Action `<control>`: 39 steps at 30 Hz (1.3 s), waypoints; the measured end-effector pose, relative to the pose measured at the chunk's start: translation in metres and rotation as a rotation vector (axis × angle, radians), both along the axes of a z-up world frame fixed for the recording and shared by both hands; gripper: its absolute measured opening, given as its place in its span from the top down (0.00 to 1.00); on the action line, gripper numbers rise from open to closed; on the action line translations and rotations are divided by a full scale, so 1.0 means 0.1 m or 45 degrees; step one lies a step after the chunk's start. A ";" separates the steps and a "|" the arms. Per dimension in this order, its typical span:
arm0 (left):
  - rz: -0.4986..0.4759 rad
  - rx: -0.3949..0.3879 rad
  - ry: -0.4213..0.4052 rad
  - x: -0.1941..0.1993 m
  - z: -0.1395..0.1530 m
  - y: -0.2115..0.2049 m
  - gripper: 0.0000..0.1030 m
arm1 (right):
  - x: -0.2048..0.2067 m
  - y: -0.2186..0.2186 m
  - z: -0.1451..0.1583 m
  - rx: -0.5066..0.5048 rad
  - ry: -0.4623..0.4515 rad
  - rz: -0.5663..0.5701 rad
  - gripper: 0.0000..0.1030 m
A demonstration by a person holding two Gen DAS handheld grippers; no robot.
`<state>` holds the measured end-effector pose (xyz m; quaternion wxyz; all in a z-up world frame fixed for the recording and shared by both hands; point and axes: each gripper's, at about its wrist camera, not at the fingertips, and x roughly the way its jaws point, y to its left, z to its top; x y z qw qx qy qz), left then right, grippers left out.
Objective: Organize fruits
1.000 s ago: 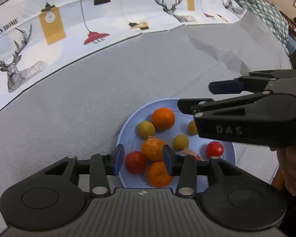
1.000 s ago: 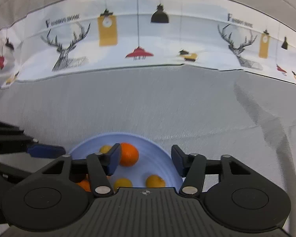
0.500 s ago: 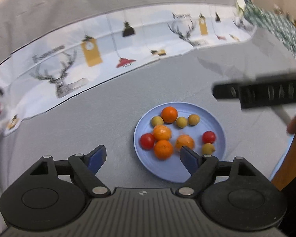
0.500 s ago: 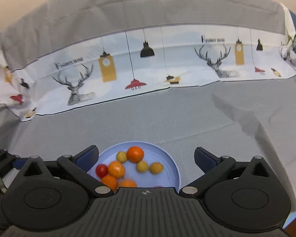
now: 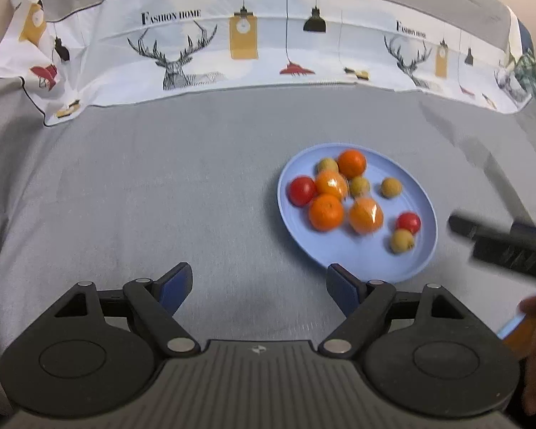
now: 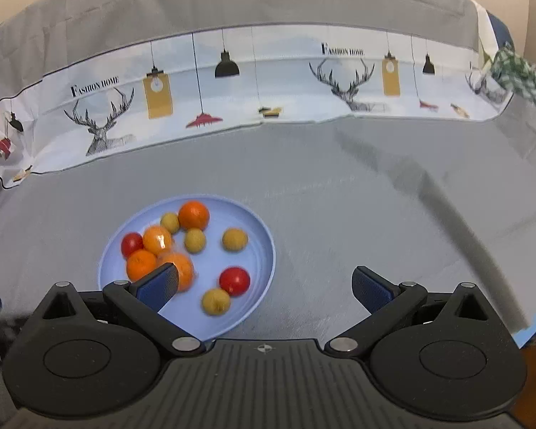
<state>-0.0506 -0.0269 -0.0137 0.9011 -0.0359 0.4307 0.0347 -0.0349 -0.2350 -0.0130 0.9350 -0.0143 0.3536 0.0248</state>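
The left gripper (image 5: 257, 286) is held spread wide and empty above the grey cloth (image 5: 160, 186). To its right, a blue plate (image 5: 421, 250) is seen carrying the fruits: two red tomatoes, one at the left (image 5: 301, 190), four oranges clustered centrally (image 5: 326, 212), and four small yellow-green fruits (image 5: 391, 187). The right gripper (image 6: 264, 286) is likewise spread wide and empty, its left finger (image 6: 159, 286) overlapping an orange (image 6: 180, 268) in view. A printed fabric band (image 6: 268, 82) is draped behind.
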 end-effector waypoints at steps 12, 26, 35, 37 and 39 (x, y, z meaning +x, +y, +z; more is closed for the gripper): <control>0.019 -0.060 -0.005 0.14 -0.08 0.06 0.00 | 0.16 0.23 -0.17 -0.097 0.062 0.001 0.01; 0.018 -0.065 0.054 0.20 -0.21 0.00 0.00 | 0.20 0.16 -0.18 -0.049 0.084 -0.009 0.01; 0.018 -0.054 0.061 0.23 -0.24 -0.04 0.00 | 0.21 0.21 -0.20 -0.070 0.084 0.015 0.01; 0.010 -0.058 0.059 0.24 -0.25 -0.05 0.00 | 0.21 0.22 -0.20 -0.077 0.084 0.019 0.01; 0.006 -0.058 0.059 0.24 -0.26 -0.06 0.00 | 0.21 0.23 -0.20 -0.081 0.085 0.023 0.01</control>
